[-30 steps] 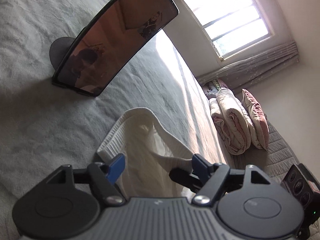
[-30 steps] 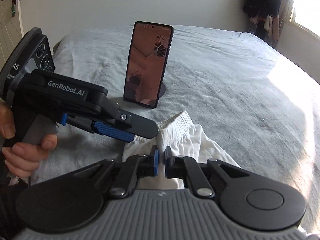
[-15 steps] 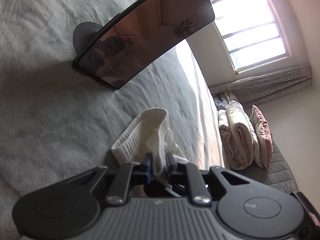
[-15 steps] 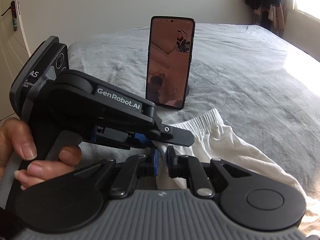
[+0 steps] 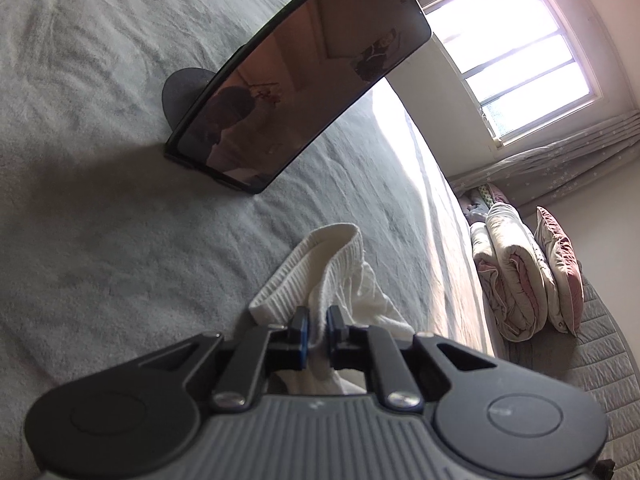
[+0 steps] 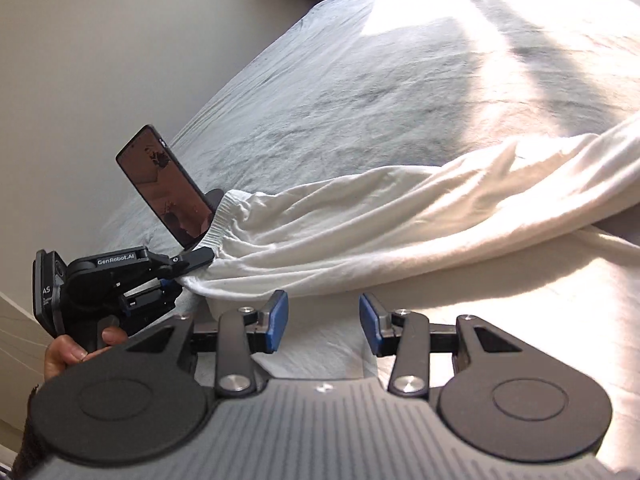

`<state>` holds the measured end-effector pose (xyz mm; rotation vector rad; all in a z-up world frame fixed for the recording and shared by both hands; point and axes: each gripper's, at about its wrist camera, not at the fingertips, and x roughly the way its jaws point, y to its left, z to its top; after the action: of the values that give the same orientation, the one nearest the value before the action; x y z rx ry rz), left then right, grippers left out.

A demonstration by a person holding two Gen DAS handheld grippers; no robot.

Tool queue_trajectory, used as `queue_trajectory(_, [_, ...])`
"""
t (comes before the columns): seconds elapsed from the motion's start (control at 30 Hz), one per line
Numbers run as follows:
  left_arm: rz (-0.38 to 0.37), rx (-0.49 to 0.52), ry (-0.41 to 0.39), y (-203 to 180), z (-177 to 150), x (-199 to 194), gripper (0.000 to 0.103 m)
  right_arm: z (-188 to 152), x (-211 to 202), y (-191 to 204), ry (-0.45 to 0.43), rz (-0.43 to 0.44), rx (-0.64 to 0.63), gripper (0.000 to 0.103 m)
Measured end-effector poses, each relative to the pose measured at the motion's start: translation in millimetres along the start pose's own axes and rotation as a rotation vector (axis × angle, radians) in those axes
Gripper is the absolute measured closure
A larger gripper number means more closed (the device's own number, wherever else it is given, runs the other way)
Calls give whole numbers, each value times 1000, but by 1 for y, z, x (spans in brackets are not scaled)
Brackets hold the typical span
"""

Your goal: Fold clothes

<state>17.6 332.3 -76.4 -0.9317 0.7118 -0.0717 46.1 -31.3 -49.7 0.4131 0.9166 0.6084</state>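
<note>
Bottom centre, left gripper [image 5: 316,326] clamped on the waistband of white pants [image 5: 344,280]. Right gripper [image 6: 323,320] opening, nothing between the pads, just short of the cloth. Pants [image 6: 400,232] stretched across the middle of the grey bed [image 6: 360,100]. Phone [image 5: 304,92] propped up beyond, upper middle. Window [image 5: 516,48] top right.

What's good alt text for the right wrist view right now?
The right gripper, jaws opening and empty, hovers over white pants stretched across a grey bed. At left, the left gripper, held in a hand, pinches the waistband in front of a propped phone.
</note>
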Motion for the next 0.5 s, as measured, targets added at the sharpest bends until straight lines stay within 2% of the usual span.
queue_trajectory(0.13, [25, 17, -3, 2, 0, 0, 94, 0, -9, -42, -56, 26, 207, 59])
queue_trajectory(0.23, [38, 28, -7, 3, -1, 0, 95, 4, -3, -65, -89, 94, 330, 59])
queue_trajectory(0.5, [48, 31, -3, 1, 0, 2, 96, 33, 8, -105, -229, 215, 591, 59])
